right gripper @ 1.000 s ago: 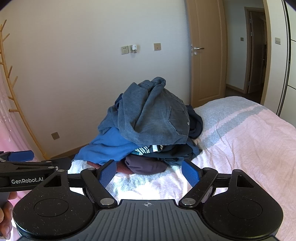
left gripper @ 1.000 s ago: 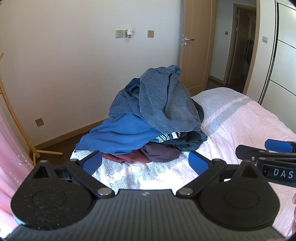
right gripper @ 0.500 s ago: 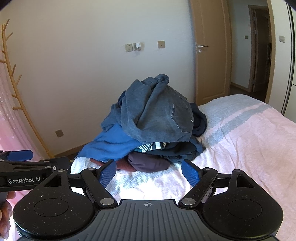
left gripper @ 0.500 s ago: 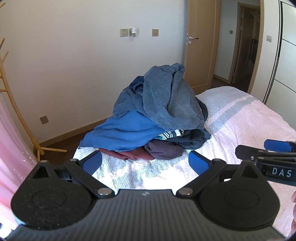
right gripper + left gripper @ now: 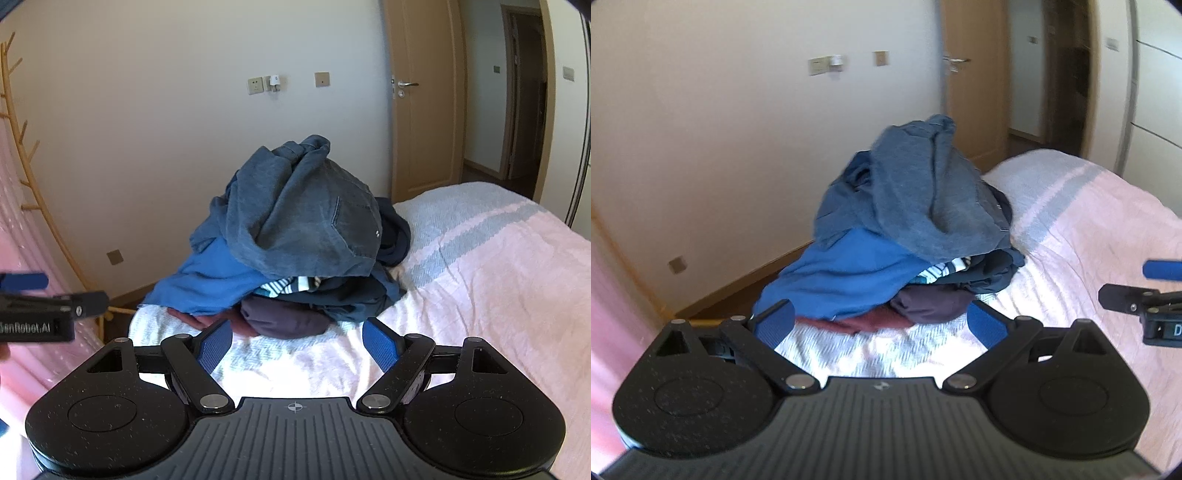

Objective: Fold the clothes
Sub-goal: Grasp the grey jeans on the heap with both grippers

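Observation:
A heap of clothes (image 5: 905, 236) (image 5: 295, 236) sits on the far corner of the bed. Blue-grey denim jeans (image 5: 306, 218) lie on top, a bright blue garment (image 5: 842, 277) spreads to the left, and a striped piece, a dark purple one (image 5: 284, 321) and a maroon one (image 5: 857, 323) show underneath. My left gripper (image 5: 879, 321) is open, short of the heap, with nothing between its fingers. My right gripper (image 5: 295, 343) is open too, also short of the heap. Each gripper shows at the edge of the other's view.
The bed (image 5: 498, 280) has a pink and pale grey-blue cover stretching to the right. A wooden coat rack (image 5: 33, 192) and pink curtain stand at the left. The white wall with sockets, a wooden door (image 5: 424, 122) and a wardrobe lie beyond.
Both views have shifted: the heap now sits a little farther right and higher in each. The left view is blurred with motion. Both grippers stay open.

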A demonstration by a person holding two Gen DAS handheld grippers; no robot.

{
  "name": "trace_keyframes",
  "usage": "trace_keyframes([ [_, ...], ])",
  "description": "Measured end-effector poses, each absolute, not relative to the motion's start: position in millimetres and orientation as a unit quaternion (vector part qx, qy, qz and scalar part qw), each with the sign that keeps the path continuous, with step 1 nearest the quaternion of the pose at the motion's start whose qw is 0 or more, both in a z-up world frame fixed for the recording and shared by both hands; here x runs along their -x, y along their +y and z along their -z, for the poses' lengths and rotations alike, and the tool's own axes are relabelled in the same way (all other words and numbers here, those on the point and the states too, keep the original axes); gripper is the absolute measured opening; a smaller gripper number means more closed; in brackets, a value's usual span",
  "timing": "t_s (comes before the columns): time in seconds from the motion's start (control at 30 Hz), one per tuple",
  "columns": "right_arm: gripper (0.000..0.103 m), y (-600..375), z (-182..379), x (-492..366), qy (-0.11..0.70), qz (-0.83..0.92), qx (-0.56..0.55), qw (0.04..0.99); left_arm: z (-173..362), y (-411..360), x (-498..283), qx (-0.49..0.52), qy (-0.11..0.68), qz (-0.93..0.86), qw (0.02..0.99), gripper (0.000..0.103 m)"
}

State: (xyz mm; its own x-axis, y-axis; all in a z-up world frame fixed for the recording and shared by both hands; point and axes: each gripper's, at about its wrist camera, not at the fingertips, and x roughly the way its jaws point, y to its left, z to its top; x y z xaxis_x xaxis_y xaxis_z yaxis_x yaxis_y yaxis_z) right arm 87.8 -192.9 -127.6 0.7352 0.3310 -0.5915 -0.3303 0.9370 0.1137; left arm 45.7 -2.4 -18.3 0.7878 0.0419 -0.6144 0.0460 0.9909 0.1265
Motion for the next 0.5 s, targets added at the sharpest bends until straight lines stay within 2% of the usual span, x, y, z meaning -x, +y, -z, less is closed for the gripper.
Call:
trace_keyframes([
  [0.2,0.081,-169,144,-143,0.294,-0.214,0.061,0.929,28,5,-163,-0.105,0.316,0.091,0.939,0.099],
  [0.4,0.081,-109,185,-215,0.29,-0.24,0.17,0.911,42,12,-305,-0.125,0.311,0.154,0.93,0.098],
  [0.5,0.081,-80,211,-251,0.293,-0.239,0.205,0.903,57,14,-349,-0.128,0.315,0.177,0.924,0.097],
])
